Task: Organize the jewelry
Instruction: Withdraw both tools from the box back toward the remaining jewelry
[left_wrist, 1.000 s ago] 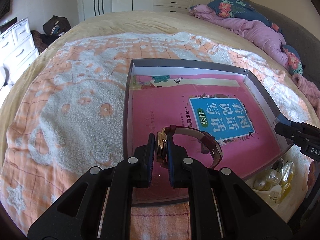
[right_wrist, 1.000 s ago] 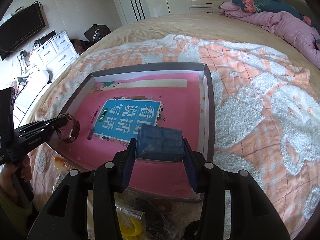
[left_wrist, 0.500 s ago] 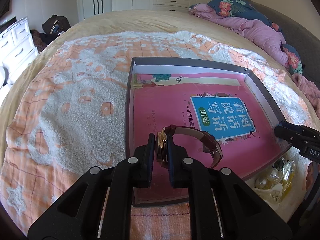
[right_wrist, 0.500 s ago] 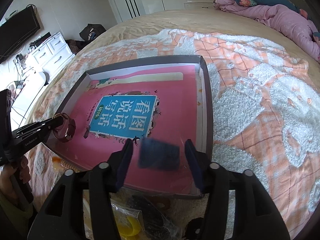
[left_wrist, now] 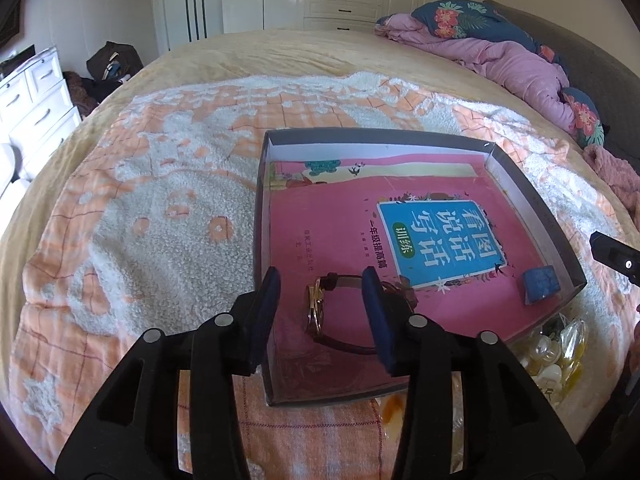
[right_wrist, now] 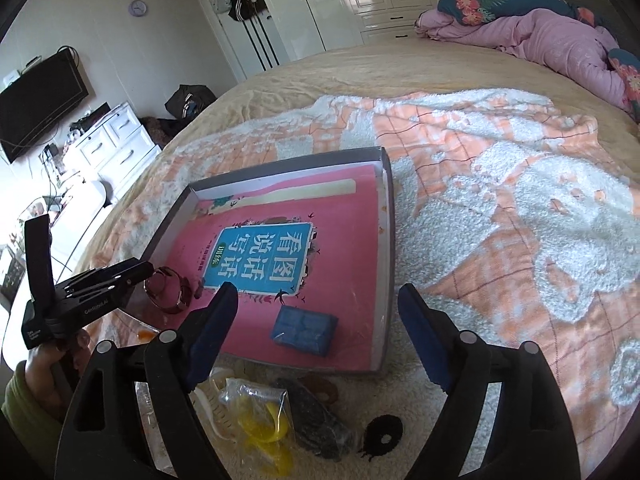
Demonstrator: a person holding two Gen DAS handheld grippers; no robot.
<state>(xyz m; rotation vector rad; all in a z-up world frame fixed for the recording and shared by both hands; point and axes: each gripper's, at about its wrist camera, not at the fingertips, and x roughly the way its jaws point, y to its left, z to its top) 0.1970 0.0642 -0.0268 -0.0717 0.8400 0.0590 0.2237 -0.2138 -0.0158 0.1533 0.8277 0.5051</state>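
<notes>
Release of watch and blue box into the tray

The watch (left_wrist: 340,312) lies on its side in the tray (left_wrist: 532,204), lower centre of the left wrist view, between the left gripper (left_wrist: 324,312) jaws, which are opening; neither pad touches it. It is judged light, with a rigid, scratch-prone case and a flexible strap: grip across the case, not the strap. The blue box (right_wrist: 304,330) rests at lower centre of the right wrist view, clear of the right gripper (right_wrist: 320,328), whose jaws are spreading wide with nothing between them. It looks light and stiff: grip its flat sides. Both grippers point obliquely downward.
</notes>
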